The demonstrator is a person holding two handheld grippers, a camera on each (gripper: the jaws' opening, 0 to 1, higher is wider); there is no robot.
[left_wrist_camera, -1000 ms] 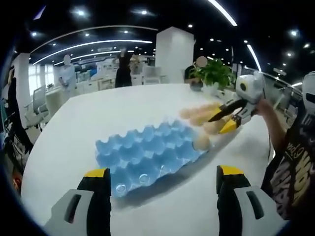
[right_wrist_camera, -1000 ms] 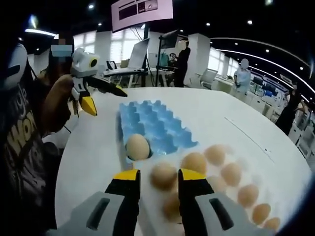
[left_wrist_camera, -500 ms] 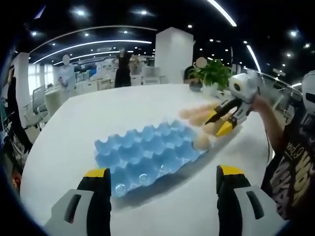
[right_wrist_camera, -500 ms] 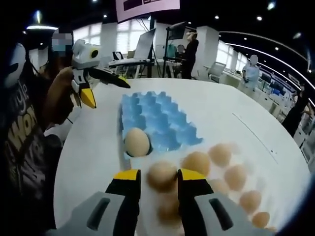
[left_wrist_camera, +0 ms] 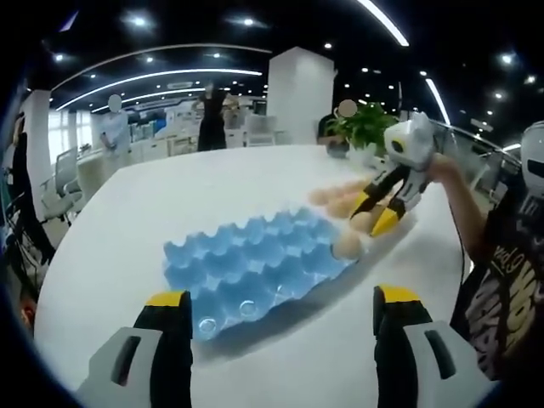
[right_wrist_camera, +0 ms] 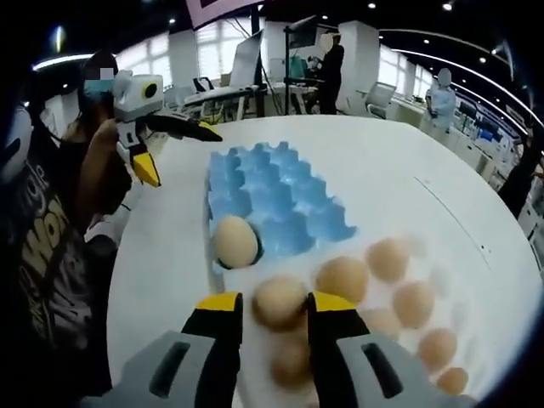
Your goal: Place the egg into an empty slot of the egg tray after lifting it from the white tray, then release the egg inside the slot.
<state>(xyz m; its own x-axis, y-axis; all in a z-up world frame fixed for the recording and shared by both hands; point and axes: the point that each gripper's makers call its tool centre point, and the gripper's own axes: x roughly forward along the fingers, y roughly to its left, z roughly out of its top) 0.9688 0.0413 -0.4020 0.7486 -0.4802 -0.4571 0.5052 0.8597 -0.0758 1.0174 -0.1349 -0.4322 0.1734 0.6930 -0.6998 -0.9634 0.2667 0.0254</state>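
Observation:
A blue egg tray [left_wrist_camera: 246, 263] [right_wrist_camera: 272, 200] lies on the white round table, with one egg [left_wrist_camera: 347, 246] [right_wrist_camera: 235, 240] in a corner slot. My right gripper [right_wrist_camera: 276, 303] [left_wrist_camera: 375, 212] is shut on a tan egg [right_wrist_camera: 279, 297], held just above the white tray [right_wrist_camera: 374, 296]. Several more eggs [right_wrist_camera: 342, 276] [left_wrist_camera: 336, 200] lie there in rows. My left gripper [left_wrist_camera: 282, 313] [right_wrist_camera: 174, 153] is wide open and holds nothing. It hovers off the blue tray's other end, above the table's near edge.
The person holding the grippers, in a dark printed shirt [right_wrist_camera: 42, 255], stands at the table's edge [left_wrist_camera: 463, 212]. A potted plant [left_wrist_camera: 370, 127] sits beyond the eggs. Office desks and other people are far behind. Bare table [right_wrist_camera: 399, 178] stretches past the blue tray.
My right gripper, with the egg in it, has risen a little and shifted toward the blue tray. The left gripper has stayed where it was, open.

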